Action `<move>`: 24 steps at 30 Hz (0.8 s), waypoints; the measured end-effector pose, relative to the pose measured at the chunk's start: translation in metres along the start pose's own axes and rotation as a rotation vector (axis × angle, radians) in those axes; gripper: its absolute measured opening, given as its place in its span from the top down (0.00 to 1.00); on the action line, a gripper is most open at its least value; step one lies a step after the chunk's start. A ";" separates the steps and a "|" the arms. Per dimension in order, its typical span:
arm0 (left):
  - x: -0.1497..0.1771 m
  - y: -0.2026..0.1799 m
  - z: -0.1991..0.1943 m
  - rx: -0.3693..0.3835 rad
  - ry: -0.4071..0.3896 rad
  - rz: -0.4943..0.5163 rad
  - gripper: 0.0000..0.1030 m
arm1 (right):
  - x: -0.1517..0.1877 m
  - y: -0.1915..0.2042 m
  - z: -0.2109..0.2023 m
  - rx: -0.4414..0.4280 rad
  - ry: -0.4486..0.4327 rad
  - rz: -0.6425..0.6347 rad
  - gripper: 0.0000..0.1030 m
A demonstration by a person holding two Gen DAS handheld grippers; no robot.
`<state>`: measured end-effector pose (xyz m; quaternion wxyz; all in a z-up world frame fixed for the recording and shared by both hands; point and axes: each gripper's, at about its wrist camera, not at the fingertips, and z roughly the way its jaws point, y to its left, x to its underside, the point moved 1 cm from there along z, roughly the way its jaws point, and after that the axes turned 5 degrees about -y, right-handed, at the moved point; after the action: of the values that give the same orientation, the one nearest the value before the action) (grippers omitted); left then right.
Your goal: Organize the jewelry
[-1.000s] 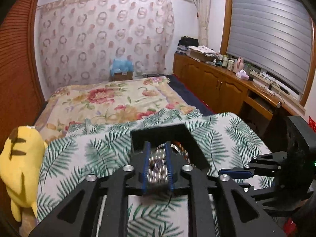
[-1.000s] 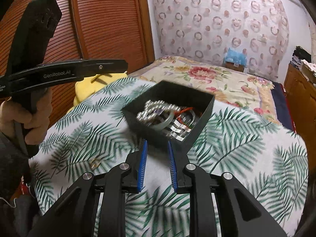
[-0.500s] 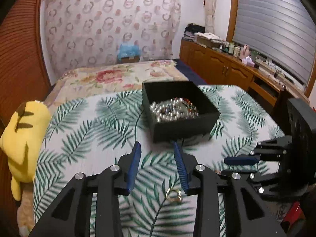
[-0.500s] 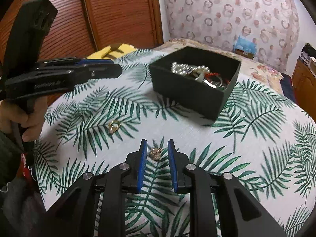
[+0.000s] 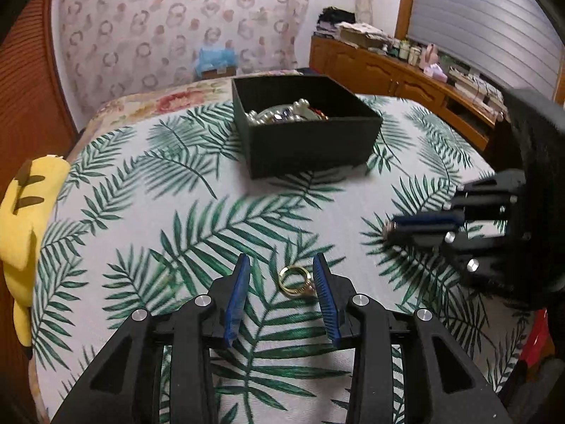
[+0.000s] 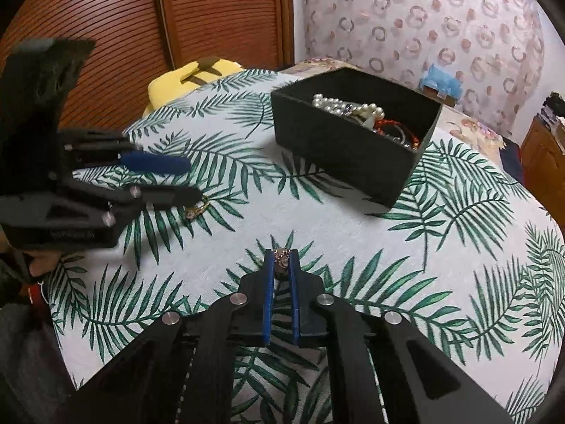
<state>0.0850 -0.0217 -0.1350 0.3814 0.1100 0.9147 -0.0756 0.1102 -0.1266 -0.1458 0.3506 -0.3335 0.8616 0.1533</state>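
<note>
A gold ring [image 5: 296,292] lies on the palm-leaf cloth [image 5: 176,212] between the pads of my left gripper [image 5: 281,259]. It sits close to the right pad and is not gripped, so that gripper is open. From the right wrist view, the same ring [image 6: 197,208] lies just under the left gripper [image 6: 192,181]. My right gripper [image 6: 281,254] is closing, its tips pinching a small metal jewelry piece [image 6: 281,262] on the cloth. Further back stands a black box [image 5: 310,145] holding a pearl string [image 6: 339,104] and bangles.
A yellow plush toy [image 5: 24,219] lies at the cloth's left edge. A person's hand [image 6: 39,265] holds the left gripper's handle. Wooden cabinets [image 5: 388,70] line the right wall, and a slatted wooden door [image 6: 219,17] stands behind. The cloth-covered surface drops off at its rounded edges.
My left gripper let go of beads over the box, drew back and sank until it straddled the gold ring. The right gripper came down over the small piece and closed on it.
</note>
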 end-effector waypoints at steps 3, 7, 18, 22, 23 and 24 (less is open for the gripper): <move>0.004 -0.003 0.006 -0.002 0.019 0.010 0.66 | -0.002 -0.002 -0.006 0.001 -0.018 0.000 0.91; 0.004 -0.005 0.007 -0.007 0.022 0.021 0.66 | -0.006 -0.005 -0.012 0.003 -0.036 0.008 0.91; -0.006 -0.013 0.005 -0.019 -0.005 0.054 0.80 | -0.021 -0.012 -0.020 0.020 -0.070 0.013 0.91; -0.021 -0.015 0.000 -0.021 -0.045 0.052 0.80 | -0.034 -0.020 -0.025 0.033 -0.101 0.021 0.91; -0.024 -0.015 0.000 -0.022 -0.052 0.052 0.80 | -0.038 -0.023 -0.026 0.038 -0.110 0.024 0.91; -0.029 -0.015 -0.001 -0.023 -0.060 0.051 0.80 | -0.042 -0.025 -0.026 0.041 -0.117 0.026 0.91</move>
<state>0.1002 -0.0400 -0.1131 0.4115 0.1268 0.9006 -0.0585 0.1364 -0.1389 -0.0985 0.4052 -0.3052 0.8469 0.1594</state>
